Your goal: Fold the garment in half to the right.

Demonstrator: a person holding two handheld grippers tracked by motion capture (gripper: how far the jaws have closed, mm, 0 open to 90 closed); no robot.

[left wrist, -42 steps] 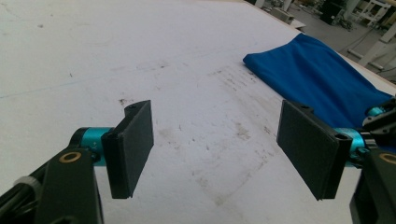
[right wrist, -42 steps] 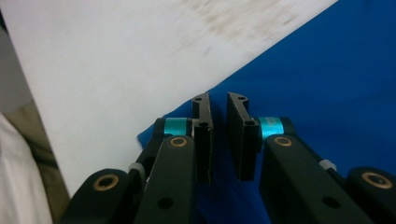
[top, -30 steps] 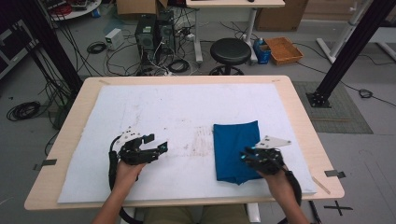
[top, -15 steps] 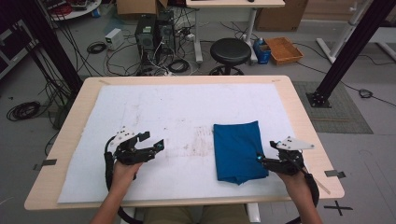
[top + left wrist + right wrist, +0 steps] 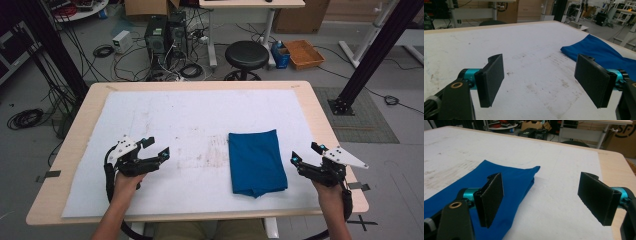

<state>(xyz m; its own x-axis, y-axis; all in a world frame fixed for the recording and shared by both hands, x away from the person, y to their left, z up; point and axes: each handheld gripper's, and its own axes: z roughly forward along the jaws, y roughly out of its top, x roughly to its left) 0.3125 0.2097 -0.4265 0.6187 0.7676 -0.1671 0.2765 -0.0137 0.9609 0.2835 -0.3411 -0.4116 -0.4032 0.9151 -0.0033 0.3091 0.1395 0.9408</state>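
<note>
The blue cloth [image 5: 257,162] is folded into a soft, flat rectangle, its fabric smooth with a doubled edge showing at the near end, where a small tuck breaks the outline. It lies on the white sheet [image 5: 190,115] that covers most of the pale wooden table [image 5: 327,130]. That sheet is matte and scuffed, with a patch of brownish smudges just left of the cloth.

The right gripper [image 5: 306,157] hovers just to the right of the cloth, not touching it, its black jaws spread wide with nothing between them. In the right gripper view the ribbed, flat pads [image 5: 491,195] are well apart, one over the cloth's edge and the other over bare sheet beside it. The left gripper [image 5: 156,150] sits well to the left of the cloth, past the smudges, its jaws likewise wide and empty; in the left gripper view the cloth [image 5: 599,53] lies beyond the right-hand pad [image 5: 591,77].

Beyond the cloth's far edge the sheet runs open and bare to the table's far rim. To the cloth's right the sheet ends soon, with a strip of bare wood and then the table edge. The near edge of the cloth lies close to the sheet's front border.
</note>
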